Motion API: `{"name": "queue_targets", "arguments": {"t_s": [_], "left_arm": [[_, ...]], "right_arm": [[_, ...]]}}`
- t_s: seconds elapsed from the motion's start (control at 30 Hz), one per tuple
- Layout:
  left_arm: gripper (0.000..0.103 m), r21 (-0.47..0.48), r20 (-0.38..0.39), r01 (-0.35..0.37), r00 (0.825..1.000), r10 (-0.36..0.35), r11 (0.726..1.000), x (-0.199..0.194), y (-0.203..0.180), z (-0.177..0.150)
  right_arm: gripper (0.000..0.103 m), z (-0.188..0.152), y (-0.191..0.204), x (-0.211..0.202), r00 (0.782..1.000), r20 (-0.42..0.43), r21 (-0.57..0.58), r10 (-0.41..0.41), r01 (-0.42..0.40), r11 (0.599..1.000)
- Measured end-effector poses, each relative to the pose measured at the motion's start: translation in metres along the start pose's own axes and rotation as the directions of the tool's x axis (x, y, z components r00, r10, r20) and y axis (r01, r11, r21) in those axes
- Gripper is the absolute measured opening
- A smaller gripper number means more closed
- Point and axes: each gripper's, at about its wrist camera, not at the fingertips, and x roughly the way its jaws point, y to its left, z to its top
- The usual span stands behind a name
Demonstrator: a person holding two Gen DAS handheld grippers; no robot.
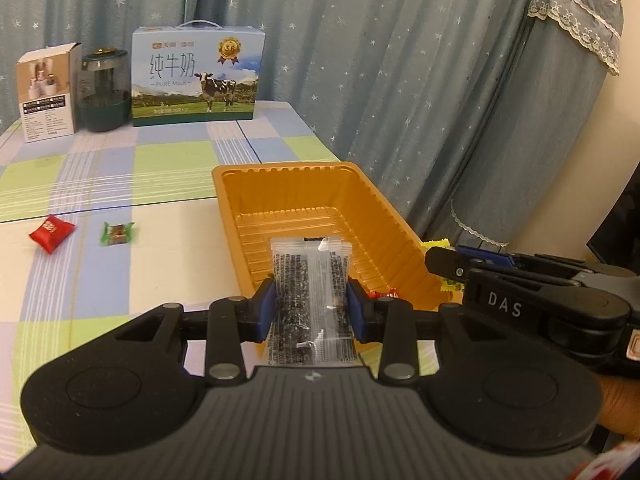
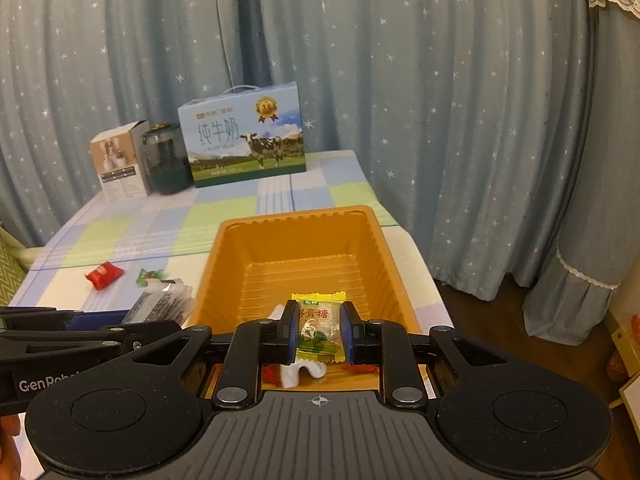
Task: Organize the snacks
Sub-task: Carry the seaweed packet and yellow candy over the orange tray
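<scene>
Snacks: clear sesame packet (image 1: 310, 280) clamped in left gripper (image 1: 311, 309), long axis pointing far, over orange tray's (image 1: 280, 178) near edge; yellow candy (image 2: 319, 326) pinched in right gripper (image 2: 319, 334), above tray's near end.

One tray (image 1: 320, 184), one milk box (image 1: 196, 76), one jar (image 1: 105, 92), one small carton (image 1: 46, 94). Two candies lie loose on the table: one red (image 1: 52, 232), one green (image 1: 117, 233). Two grippers each hold one packet.

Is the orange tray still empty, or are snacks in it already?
Not empty: the orange tray holds red-wrapped candies and a white wrapper at its near end.
</scene>
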Motion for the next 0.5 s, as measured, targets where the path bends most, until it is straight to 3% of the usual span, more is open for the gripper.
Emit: {"name": "queue_targets", "arguments": {"t_s": [0.5], "left_arm": [[0.034, -0.005, -0.037, 0.001, 0.999, -0.002, 1.0, 0.063, 0.0, 0.023]], "right_arm": [[0.022, 0.014, -0.02, 0.056, 0.999, -0.049, 0.007, -0.001, 0.002, 1.0]]}}
